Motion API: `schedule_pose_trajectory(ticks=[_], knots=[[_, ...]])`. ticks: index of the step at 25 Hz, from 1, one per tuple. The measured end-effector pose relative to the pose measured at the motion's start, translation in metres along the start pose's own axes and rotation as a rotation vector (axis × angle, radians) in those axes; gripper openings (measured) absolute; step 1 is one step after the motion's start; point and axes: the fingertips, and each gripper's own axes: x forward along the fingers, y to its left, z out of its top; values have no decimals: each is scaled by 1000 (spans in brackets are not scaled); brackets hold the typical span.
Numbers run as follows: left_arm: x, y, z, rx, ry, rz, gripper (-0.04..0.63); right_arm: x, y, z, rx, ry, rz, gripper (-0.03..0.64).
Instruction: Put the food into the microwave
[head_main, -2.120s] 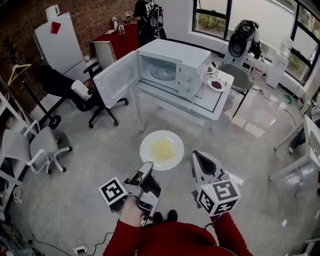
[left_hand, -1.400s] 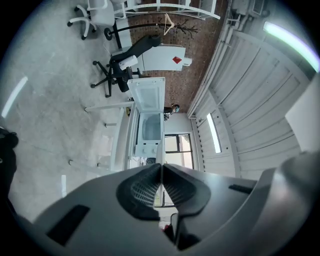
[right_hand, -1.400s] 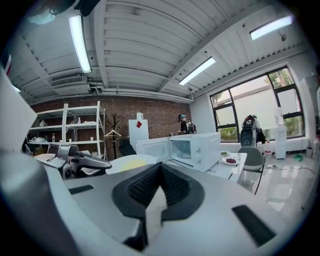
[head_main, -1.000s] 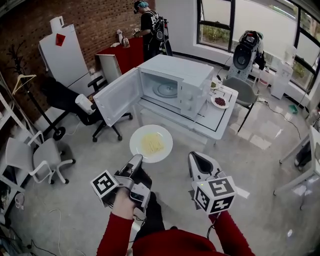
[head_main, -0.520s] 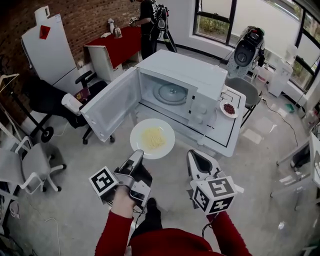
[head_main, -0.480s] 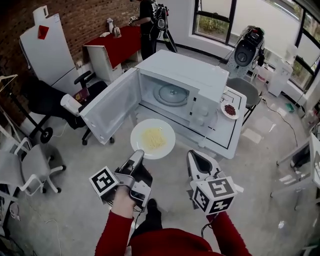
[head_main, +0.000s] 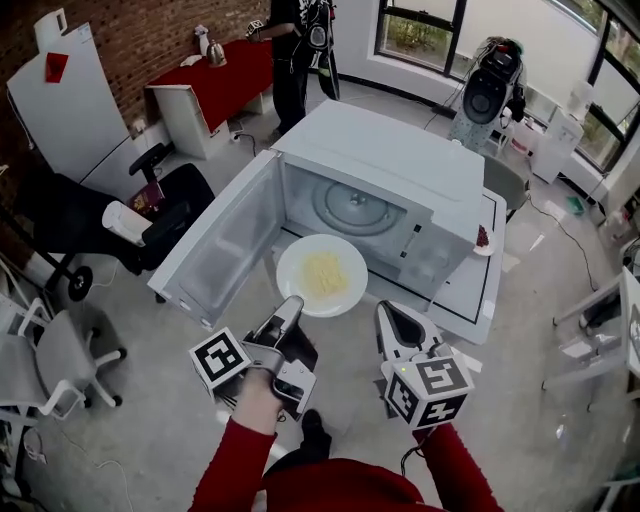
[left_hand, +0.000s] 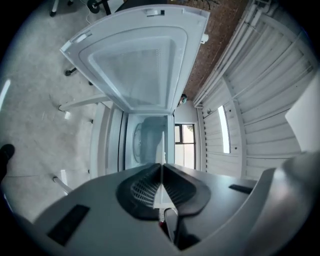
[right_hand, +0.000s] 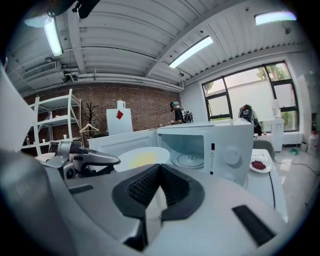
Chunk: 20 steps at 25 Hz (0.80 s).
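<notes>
One-handed carry: left tongs (head_main: 293, 303) gripped rim of round white plate of yellow noodles (head_main: 346, 290), poised before open white microwave (head_main: 400, 165); right tongs (head_main: 390, 312) closed, empty. Plate wanted keeping level, sliding onto glass turntable (head_main: 355, 206).

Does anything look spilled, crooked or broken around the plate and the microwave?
Nothing stands out. The plate of noodles sits level in the left claw with nothing spilled, and the microwave has its door wide open, the turntable inside bare.

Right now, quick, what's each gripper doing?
Left gripper: closed on the rim of the plate.
Right gripper: closed, holding nothing.
</notes>
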Motion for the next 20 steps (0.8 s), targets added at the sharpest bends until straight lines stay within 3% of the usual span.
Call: schedule_pose_trajectory(ticks=[11, 20], knots=[[37, 8, 24, -8, 46, 3, 25, 38, -2, 0, -4, 42, -35, 14], [62, 24, 35, -4, 29, 3, 25, 61, -21, -8, -41, 82, -63, 14]])
